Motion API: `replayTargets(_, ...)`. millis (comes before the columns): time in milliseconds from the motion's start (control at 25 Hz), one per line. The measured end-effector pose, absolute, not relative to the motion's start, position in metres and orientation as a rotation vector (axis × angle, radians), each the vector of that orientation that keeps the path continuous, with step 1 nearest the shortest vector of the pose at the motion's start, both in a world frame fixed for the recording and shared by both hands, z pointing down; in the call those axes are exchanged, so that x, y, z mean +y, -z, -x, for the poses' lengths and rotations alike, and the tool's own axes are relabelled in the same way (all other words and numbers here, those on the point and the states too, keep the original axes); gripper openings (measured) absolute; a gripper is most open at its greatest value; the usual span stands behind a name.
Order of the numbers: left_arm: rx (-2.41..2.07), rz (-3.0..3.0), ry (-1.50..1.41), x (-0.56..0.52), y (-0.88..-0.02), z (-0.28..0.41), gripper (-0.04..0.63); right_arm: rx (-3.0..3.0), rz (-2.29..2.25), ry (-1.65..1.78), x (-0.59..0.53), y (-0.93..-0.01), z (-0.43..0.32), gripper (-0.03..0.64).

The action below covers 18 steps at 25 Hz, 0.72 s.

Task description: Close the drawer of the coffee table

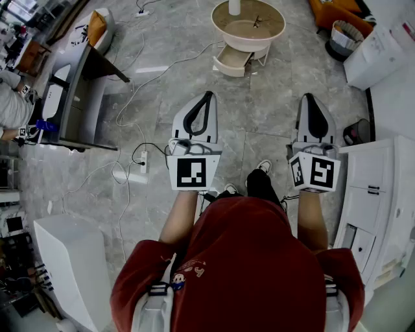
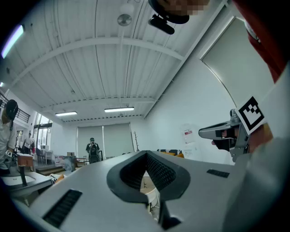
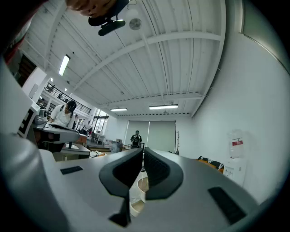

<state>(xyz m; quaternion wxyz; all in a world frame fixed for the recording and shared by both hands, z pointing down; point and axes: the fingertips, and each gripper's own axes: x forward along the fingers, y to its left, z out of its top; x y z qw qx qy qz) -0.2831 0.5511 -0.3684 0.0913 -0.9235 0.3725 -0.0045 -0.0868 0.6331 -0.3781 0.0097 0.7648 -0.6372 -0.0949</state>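
Head view: a person in a red top stands on a grey tiled floor, holding the left gripper [image 1: 208, 96] and the right gripper [image 1: 312, 97] level, side by side and apart. Both look pressed together and empty. The round cream coffee table [image 1: 279, 24] sits well ahead of both tools, between their lines of aim, and its drawer [image 1: 231, 62] is pulled out toward them. White cables [image 1: 139, 84] trail over the floor ahead and to the left of the left gripper, and a power strip [image 1: 143, 161] lies just beside that tool's rear. Left gripper view: the jaws meet at the tips around an empty loop, and a pale shape shows through it, probably the table. Right gripper view: the jaws are together with only a thin slit, pinching nothing, and the table shows beyond them. Risks, as a judgement: walking forward could snag a foot on the cables. A push off the drawer front's centre could skew the drawer or slide the light table. A hard shove could topple the white object [image 1: 234, 6] on the tabletop.
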Motion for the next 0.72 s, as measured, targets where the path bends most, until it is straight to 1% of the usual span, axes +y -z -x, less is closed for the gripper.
replayTargets(400, 1.151, 2.752, -0.021, 0.558, 0.365, 0.31, 0.014, -1.993, -2.387, 0.326, 0.647, 0.378, 0.107, 0.028)
replayTargets(520, 1.155, 2.759, -0.03, 0.555, 0.363, 0.313, 0.014, -2.016, -2.38, 0.376, 0.647, 0.383, 0.112, 0.028)
replayTargets(720, 1.149, 2.768, -0.017, 0.548, 0.358, 0.308, 0.014, -2.008, -2.384, 0.367, 0.638, 0.377, 0.108, 0.028)
